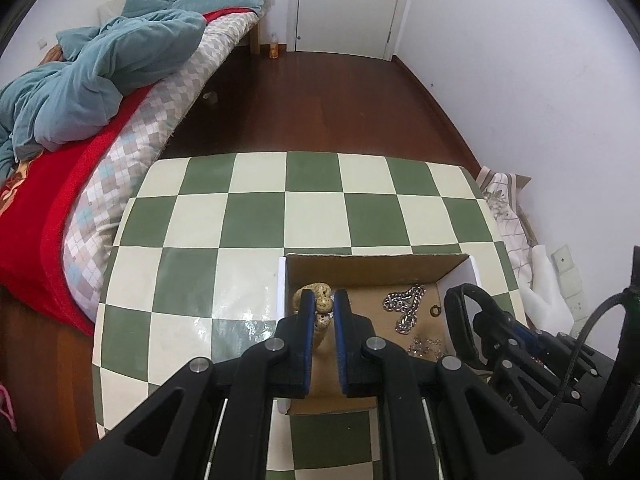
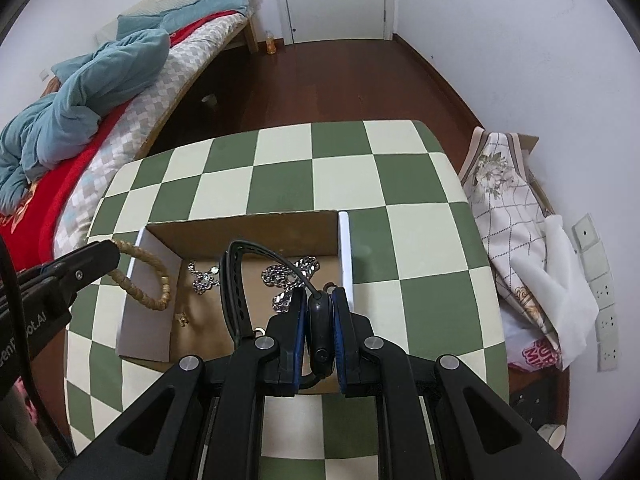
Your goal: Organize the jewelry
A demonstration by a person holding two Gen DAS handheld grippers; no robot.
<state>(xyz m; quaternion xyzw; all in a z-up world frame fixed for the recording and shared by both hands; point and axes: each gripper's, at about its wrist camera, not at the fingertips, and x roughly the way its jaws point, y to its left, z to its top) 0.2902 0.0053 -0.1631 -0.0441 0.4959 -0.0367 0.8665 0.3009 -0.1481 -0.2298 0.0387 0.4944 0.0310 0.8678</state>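
Note:
An open cardboard box (image 1: 372, 266) (image 2: 248, 228) sits on the green-and-cream checked table (image 1: 256, 220) (image 2: 420, 240). My left gripper (image 1: 321, 298) is shut on a tan beaded bracelet (image 1: 316, 300) (image 2: 140, 292) and holds it over the box's left side. My right gripper (image 2: 319, 294) is shut on a black wristwatch (image 2: 318, 328) whose strap (image 2: 236, 280) loops up over the box; the strap also shows in the left wrist view (image 1: 460, 312). A thick silver chain (image 1: 406, 306) (image 2: 288, 276) and a small silver necklace (image 2: 204, 278) lie on the box floor.
A bed with a teal blanket (image 1: 100, 68) and a red cover stands left of the table. A floral cloth and white bag (image 2: 520, 232) lie to the right by the wall. Dark wood floor and a white door (image 1: 344, 4) are beyond.

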